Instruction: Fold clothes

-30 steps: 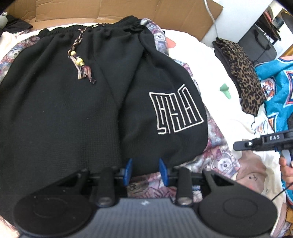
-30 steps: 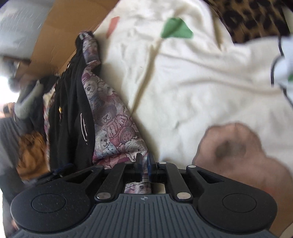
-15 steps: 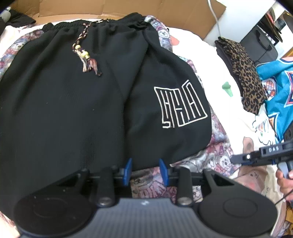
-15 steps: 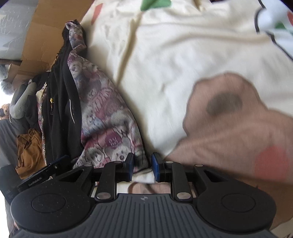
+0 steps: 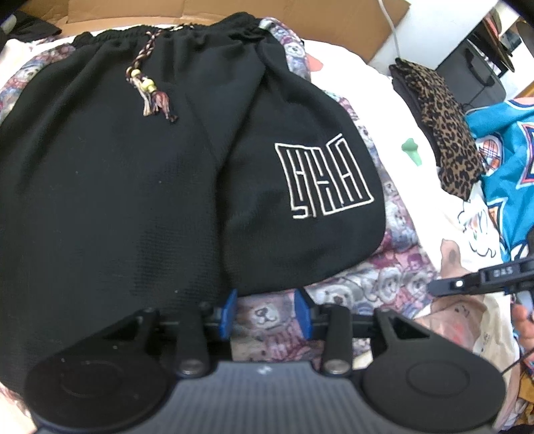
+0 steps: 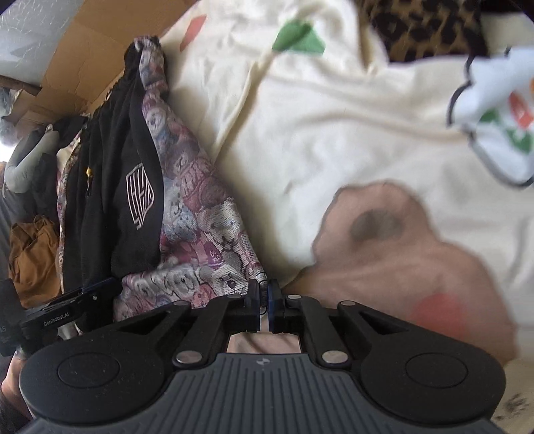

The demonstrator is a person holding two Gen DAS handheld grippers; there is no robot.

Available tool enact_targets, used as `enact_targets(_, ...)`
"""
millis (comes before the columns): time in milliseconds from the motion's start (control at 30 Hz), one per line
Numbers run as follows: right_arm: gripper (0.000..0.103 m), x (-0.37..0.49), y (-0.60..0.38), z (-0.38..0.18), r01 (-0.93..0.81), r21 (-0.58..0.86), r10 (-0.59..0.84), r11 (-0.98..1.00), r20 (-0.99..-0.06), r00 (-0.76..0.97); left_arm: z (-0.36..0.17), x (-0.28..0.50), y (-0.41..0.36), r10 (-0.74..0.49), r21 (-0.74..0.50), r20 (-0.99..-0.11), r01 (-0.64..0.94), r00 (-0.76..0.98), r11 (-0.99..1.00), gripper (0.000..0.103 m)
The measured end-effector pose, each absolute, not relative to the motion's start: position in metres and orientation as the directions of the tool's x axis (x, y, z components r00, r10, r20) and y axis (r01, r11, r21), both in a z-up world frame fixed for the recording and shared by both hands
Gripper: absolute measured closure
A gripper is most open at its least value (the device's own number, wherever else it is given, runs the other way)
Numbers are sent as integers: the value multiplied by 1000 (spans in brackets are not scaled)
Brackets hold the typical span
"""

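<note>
Black shorts (image 5: 116, 200) with a braided drawstring (image 5: 147, 86) and a white stitched logo (image 5: 325, 182) lie flat on a bed, over bear-print fabric (image 5: 383, 277). My left gripper (image 5: 266, 313) sits at the shorts' near hem. Its jaws are opening, the blue pads apart, with bear-print cloth showing between them. In the right wrist view the shorts (image 6: 110, 200) and bear-print fabric (image 6: 200, 233) lie to the left. My right gripper (image 6: 264, 297) is shut on the fabric's pointed hem corner. The right gripper's body (image 5: 467, 283) also shows at the left view's right edge.
A cream patterned bedsheet (image 6: 333, 117) covers the bed. A folded leopard-print cloth (image 5: 444, 133) and a teal jersey (image 5: 507, 167) lie to the right. Cardboard (image 5: 300, 13) stands behind the shorts. A brown garment (image 6: 30, 253) lies beyond the bed's far side.
The right jaws opened half a second ago and have closed again on the bear-print hem corner. The left pads stand slightly wider apart; the shorts have not moved.
</note>
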State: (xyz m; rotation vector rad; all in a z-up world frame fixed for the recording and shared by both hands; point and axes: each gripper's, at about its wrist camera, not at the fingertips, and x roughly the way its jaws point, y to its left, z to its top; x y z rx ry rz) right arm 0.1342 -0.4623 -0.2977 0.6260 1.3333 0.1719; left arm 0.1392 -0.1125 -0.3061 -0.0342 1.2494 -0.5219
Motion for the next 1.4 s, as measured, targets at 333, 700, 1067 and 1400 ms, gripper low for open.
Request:
enact_targets(333, 101, 148, -512, -272, 263, 388, 295, 883, -896, 332, -306, 137, -106, -377, -292, -902, 342, 213, 893, 58)
enact_targets(700, 101, 158, -544, -257, 270, 281, 154, 921, -899, 410, -301, 125, -100, -358, -280, -917, 358, 175, 891, 57)
enact_targets(1067, 60, 152, -565, -269, 338, 435, 256, 834, -849, 462, -297, 114, -110, -533, -495, -846, 355, 10, 793, 52)
enact_targets(1400, 60, 157, -578, -309, 457, 510, 294, 729, -835, 464, -317, 113, -116, -521, -507, -853, 278, -27, 816, 60)
